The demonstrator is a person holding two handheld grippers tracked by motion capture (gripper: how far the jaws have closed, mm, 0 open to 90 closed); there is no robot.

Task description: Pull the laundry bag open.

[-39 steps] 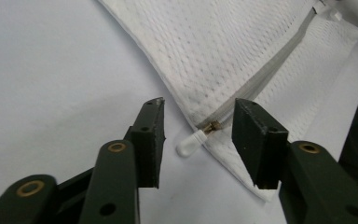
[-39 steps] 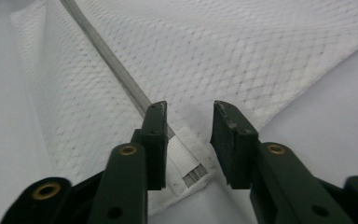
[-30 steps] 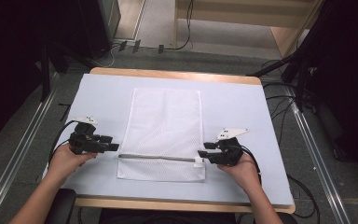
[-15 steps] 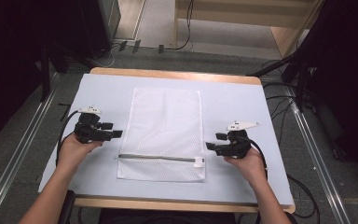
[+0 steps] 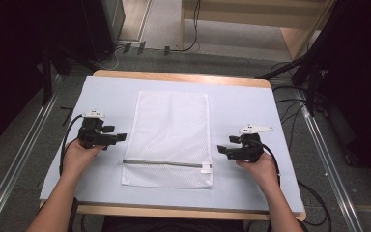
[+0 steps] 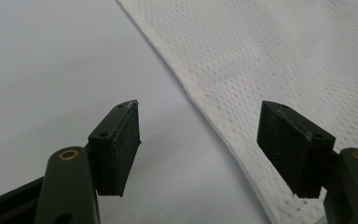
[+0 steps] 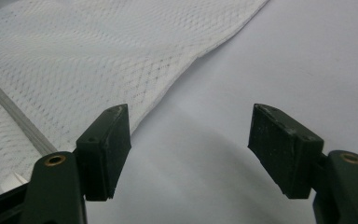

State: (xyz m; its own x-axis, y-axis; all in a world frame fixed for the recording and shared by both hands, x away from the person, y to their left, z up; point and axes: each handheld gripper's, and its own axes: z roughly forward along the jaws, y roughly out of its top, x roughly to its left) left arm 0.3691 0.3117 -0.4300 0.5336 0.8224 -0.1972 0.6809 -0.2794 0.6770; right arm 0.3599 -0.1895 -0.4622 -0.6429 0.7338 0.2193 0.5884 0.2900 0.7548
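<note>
A white mesh laundry bag (image 5: 170,137) lies flat in the middle of the pale table (image 5: 241,106), its grey zipper (image 5: 164,163) running across near the front end. My left gripper (image 5: 118,137) hovers just off the bag's left edge, open, its jaws having just been opening with nothing between them. The bag's edge (image 6: 200,109) runs diagonally past the left gripper (image 6: 198,140) in its own view. My right gripper (image 5: 223,147) stands a little off the bag's right edge, open and still widening, empty. In the right gripper view (image 7: 189,149) the bag (image 7: 98,60) lies at upper left.
The table's wooden rim (image 5: 178,77) marks the far edge. Cables (image 5: 290,104) trail on the floor to the right, and metal rails (image 5: 17,159) run along both sides. Bare table surface lies left and right of the bag.
Both grippers have let go of the bag's front end and drawn outward to the sides. Their jaws have opened wider. The bag lies still.
</note>
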